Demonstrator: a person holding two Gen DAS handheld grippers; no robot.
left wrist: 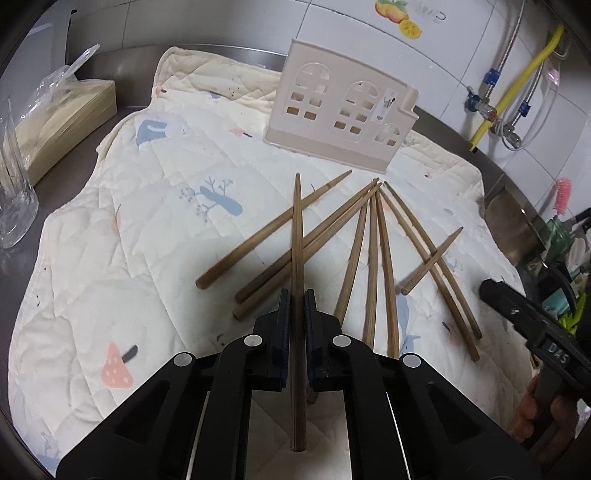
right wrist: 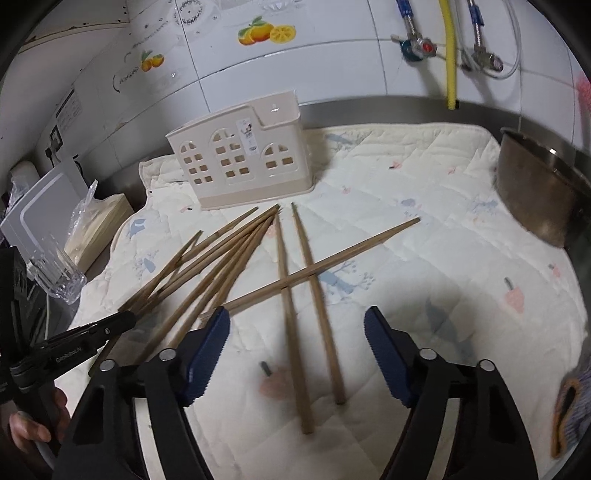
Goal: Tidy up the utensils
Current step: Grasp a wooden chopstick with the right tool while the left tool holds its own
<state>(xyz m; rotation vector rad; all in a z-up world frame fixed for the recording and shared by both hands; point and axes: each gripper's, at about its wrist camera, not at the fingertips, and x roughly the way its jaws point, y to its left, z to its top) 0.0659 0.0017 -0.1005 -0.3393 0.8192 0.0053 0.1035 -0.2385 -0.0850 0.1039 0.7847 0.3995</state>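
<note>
White tiled wall (right wrist: pixel 332 55) across top, fruit stickers (right wrist: pixel 266 33) upper centre; yellow hose (right wrist: pixel 450 55) upper right; steel table (left wrist: pixel 92 125) edge left.

Your left gripper (left wrist: pixel 295 306) and right gripper (right wrist: pixel 297 354) are matte black with silver pivot pins and ribbed dark-blue pads (right wrist: pixel 207 354); bare fingers (right wrist: pixel 27 430) show at eight o'clock.

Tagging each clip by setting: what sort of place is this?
Most likely a home kitchen counter: tiled wall with water valves, a steel pot, and chopsticks before a utensil holder.
</note>
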